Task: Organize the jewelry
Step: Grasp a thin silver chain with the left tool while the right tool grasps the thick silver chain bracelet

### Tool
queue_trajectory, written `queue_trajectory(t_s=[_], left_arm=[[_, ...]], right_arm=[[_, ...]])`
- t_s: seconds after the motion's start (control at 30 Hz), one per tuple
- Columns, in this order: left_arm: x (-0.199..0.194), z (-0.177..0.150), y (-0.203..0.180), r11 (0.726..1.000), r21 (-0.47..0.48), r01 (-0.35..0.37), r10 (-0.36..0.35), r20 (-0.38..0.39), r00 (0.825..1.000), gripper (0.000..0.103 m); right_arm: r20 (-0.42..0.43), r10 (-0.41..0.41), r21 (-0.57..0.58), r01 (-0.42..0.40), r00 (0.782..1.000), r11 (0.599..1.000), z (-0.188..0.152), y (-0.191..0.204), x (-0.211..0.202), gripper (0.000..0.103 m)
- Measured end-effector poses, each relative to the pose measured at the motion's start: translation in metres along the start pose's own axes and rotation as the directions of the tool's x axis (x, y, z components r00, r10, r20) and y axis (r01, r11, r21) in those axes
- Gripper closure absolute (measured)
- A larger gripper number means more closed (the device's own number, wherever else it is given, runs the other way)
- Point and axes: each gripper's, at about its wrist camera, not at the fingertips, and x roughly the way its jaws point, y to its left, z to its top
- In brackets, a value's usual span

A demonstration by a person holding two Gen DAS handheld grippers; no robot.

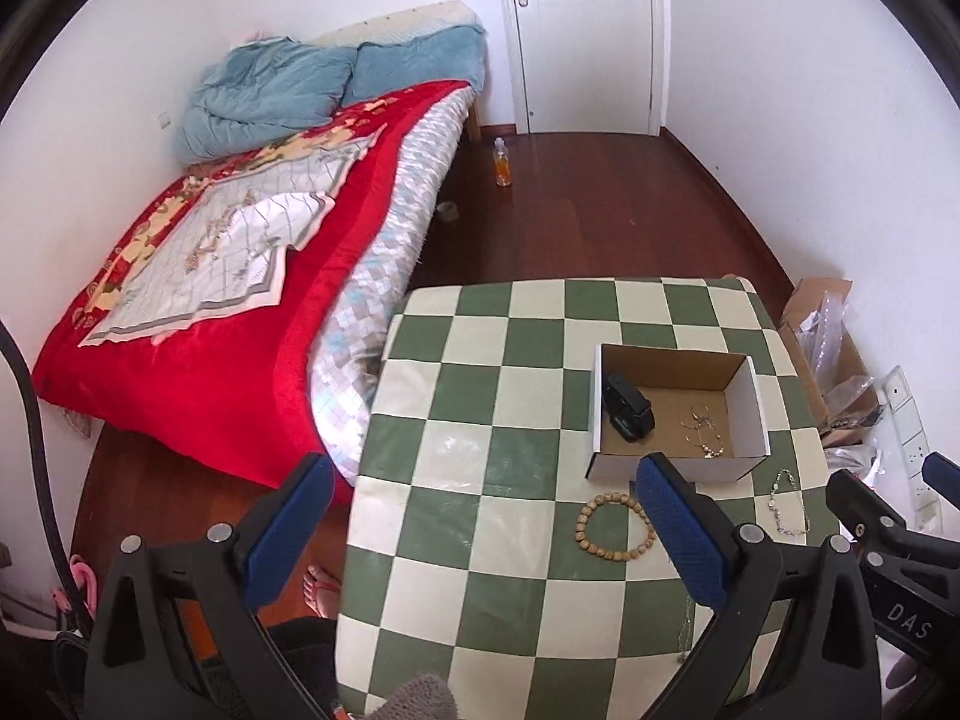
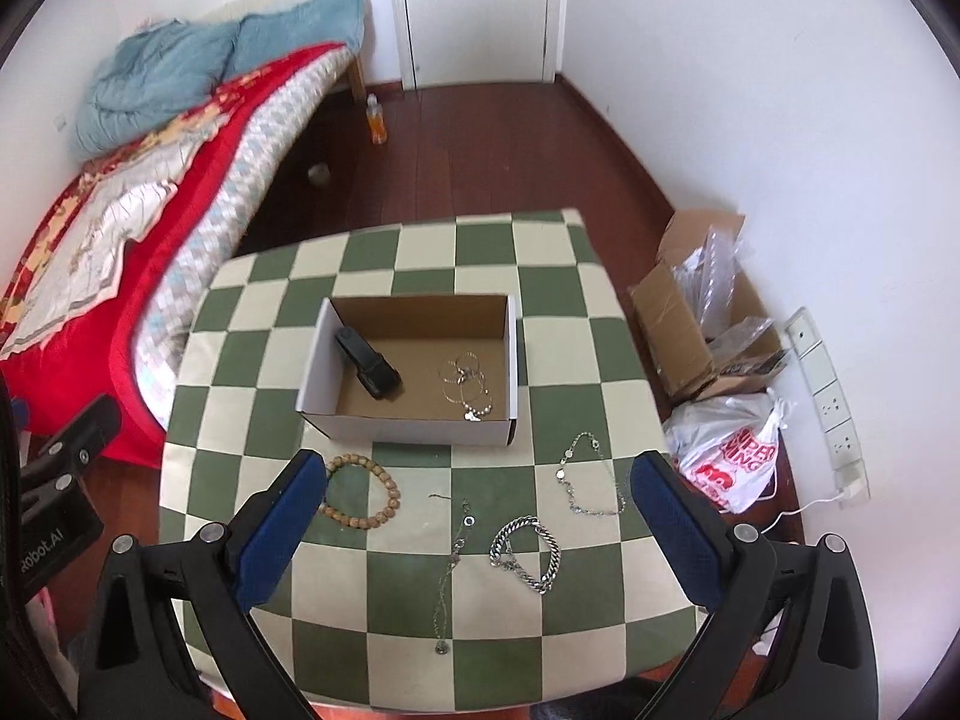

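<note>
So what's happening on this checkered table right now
Someone holding two claws is sorting jewelry into a cardboard box. A black watch and a thin gold chain already lie inside. The wooden bead bracelet, chunky silver chain and two thin silver chains are out on the table. The left claw and right claw are open and empty.

place: home bedroom | signs: bed (image 1: 240, 276) with red blanket (image 1: 198, 360) and blue duvet (image 1: 264, 90) — white door (image 1: 582, 30) — wooden floor (image 1: 600, 210) — checkered table (image 2: 420, 570)
</note>
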Motion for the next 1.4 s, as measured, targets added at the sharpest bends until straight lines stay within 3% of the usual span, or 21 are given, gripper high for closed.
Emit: queue_trajectory(t_s=[0.13, 0.23, 0.4, 0.57, 0.7, 0.9, 0.93, 0.97, 1.03, 1.07, 1.27, 1.4], left_arm=[[0.005, -0.005, 0.003, 1.000, -0.007, -0.008, 0.007, -0.015, 1.000, 0.000], [0.028, -0.018, 0.002, 1.000, 0.001, -0.019, 0.019, -0.080, 0.997, 0.000], [0.082, -0.051, -0.004, 0.999, 0.028, -0.046, 0.051, -0.224, 0.973, 0.000], [0.126, -0.075, -0.014, 0.997, 0.054, -0.056, 0.071, -0.322, 0.944, 0.000], [0.146, -0.089, -0.028, 0.993, 0.093, -0.068, 0.097, -0.354, 0.930, 0.001], [0.161, -0.102, -0.046, 0.990, 0.130, -0.055, 0.101, -0.386, 0.917, 0.001], [0.161, -0.103, -0.049, 0.990, 0.133, -0.047, 0.095, -0.387, 0.917, 0.001], [0.160, -0.103, -0.053, 0.990, 0.137, -0.040, 0.090, -0.386, 0.918, 0.001], [0.158, -0.104, -0.061, 0.989, 0.144, -0.014, 0.069, -0.388, 0.919, 0.001], [0.157, -0.103, -0.064, 0.990, 0.143, -0.002, 0.058, -0.390, 0.919, 0.001], [0.151, -0.107, -0.098, 0.982, 0.144, 0.126, -0.053, -0.427, 0.903, 0.001], [0.154, -0.122, -0.133, 0.959, 0.164, 0.231, -0.123, -0.492, 0.862, 0.001]], right_arm=[[0.002, 0.031, 0.030, -0.031, 1.000, 0.999, -0.008, -0.005, -0.013, 0.001], [-0.027, 0.041, 0.065, -0.039, 0.999, 0.997, -0.019, -0.014, -0.007, 0.000], [-0.108, 0.017, 0.127, -0.004, 0.994, 0.992, -0.046, -0.038, 0.030, 0.001], [-0.230, 0.003, 0.204, 0.045, 0.973, 0.978, -0.076, -0.071, 0.088, 0.003], [-0.309, 0.022, 0.237, 0.054, 0.951, 0.970, -0.098, -0.087, 0.133, 0.018], [-0.388, 0.034, 0.226, 0.059, 0.921, 0.972, -0.123, -0.087, 0.180, 0.030], [-0.396, 0.023, 0.207, 0.065, 0.918, 0.976, -0.126, -0.083, 0.186, 0.037], [-0.366, 0.002, 0.174, 0.066, 0.931, 0.983, -0.125, -0.078, 0.183, 0.043], [-0.334, 0.047, 0.179, 0.014, 0.941, 0.984, -0.124, -0.073, 0.179, 0.074], [-0.334, 0.060, 0.188, 0.004, 0.941, 0.982, -0.123, -0.073, 0.179, 0.095], [-0.352, 0.066, 0.254, 0.027, 0.934, 0.967, -0.139, -0.098, 0.165, 0.095], [-0.397, 0.118, 0.320, 0.016, 0.910, 0.947, -0.159, -0.121, 0.155, 0.094]])
